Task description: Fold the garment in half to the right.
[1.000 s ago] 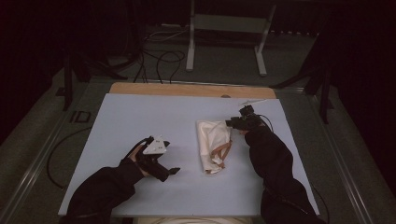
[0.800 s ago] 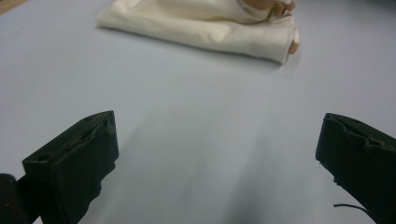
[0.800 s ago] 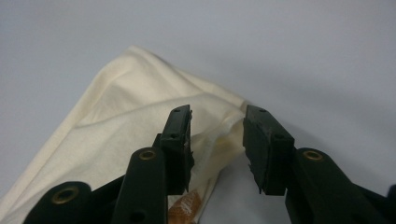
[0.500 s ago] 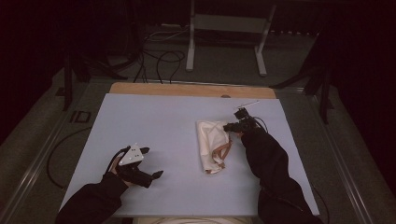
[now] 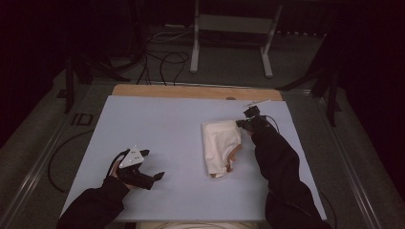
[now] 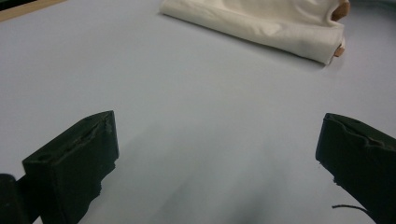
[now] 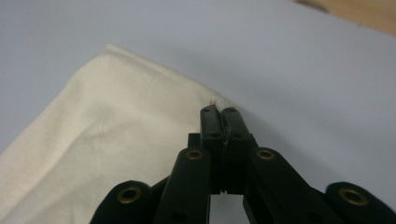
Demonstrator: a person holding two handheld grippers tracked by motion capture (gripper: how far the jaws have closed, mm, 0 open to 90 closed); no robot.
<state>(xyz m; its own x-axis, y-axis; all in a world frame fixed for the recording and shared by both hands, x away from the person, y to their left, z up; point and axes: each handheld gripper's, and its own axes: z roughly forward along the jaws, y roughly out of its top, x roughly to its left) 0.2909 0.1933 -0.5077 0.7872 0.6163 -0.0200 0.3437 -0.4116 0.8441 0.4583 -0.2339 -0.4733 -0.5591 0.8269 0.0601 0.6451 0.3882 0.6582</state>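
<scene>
High view: 1 cream cloth (image 5: 220, 145), folded into a loose bundle, lies right of centre on the pale blue table cover (image 5: 162, 124), with a tan lining or inner layer peeping out at its near end. Your right gripper (image 5: 242, 123) sits at the cloth's far right corner; your left gripper (image 5: 152, 168) rests low over bare cover near the front left, well apart from the cloth, with its jaws spread and nothing between them. Left gripper view: 2 black jaws wide apart, bare cover between them, the cloth (image 6: 261, 21) lying across the top of the frame with its rolled edge toward you; that hand is free, so bring it in to the near end of the bundle to pin or take a second corner before you pull. Right gripper view: the right gripper (image 7: 219, 112) has just been closing and is now clenched on a small nub of the cloth (image 7: 116, 140) at its corner, with a bit of fabric showing at the tips. The bite looks shallow, judging by how little cloth is in the pads, so lift slowly and straight and watch that the corner does not slide out. If you mean to spread the cloth, draw the corner away from the bundle along the table rather than high into the air, so the folds open in order and the tan layer does not drag or bunch. I cannot tell how many layers the pads have caught; check that before committing to the pull.
</scene>
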